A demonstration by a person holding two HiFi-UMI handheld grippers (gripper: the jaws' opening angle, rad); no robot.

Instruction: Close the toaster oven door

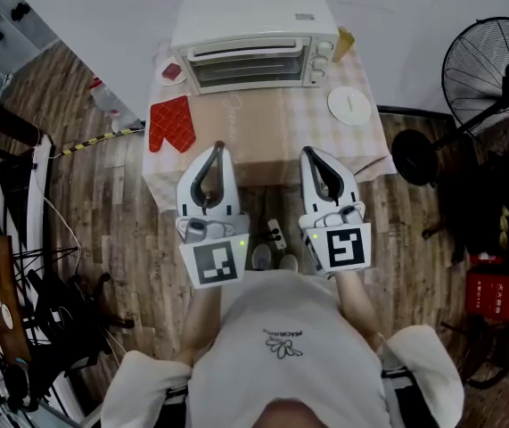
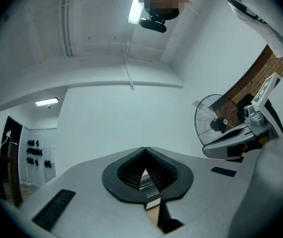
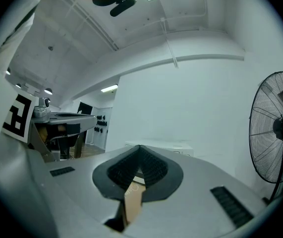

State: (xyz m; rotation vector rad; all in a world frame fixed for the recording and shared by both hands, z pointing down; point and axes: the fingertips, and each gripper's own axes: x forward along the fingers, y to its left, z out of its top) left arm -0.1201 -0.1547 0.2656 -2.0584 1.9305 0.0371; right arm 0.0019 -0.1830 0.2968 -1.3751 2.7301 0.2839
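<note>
A white toaster oven [image 1: 254,38] stands at the back of a small table [image 1: 370,154] with a checked cloth. Its glass door [image 1: 250,68], with a handle along the top, looks upright against the front. Both grippers hover side by side over the table's near edge, pointing at the oven and well short of it. The left gripper [image 1: 217,146] is shut with nothing in it, and so is the right gripper [image 1: 311,152]. In the left gripper view the closed tips [image 2: 145,150] aim at a bare wall. The right gripper view has the oven [image 3: 176,148] just past the closed tips [image 3: 140,147].
A red oven mitt [image 1: 172,123] lies at the table's left, a small red item [image 1: 172,72] beside the oven. A white round plate [image 1: 350,105] sits at the right. A black standing fan [image 1: 495,69] and a red box [image 1: 495,292] are on the floor to the right.
</note>
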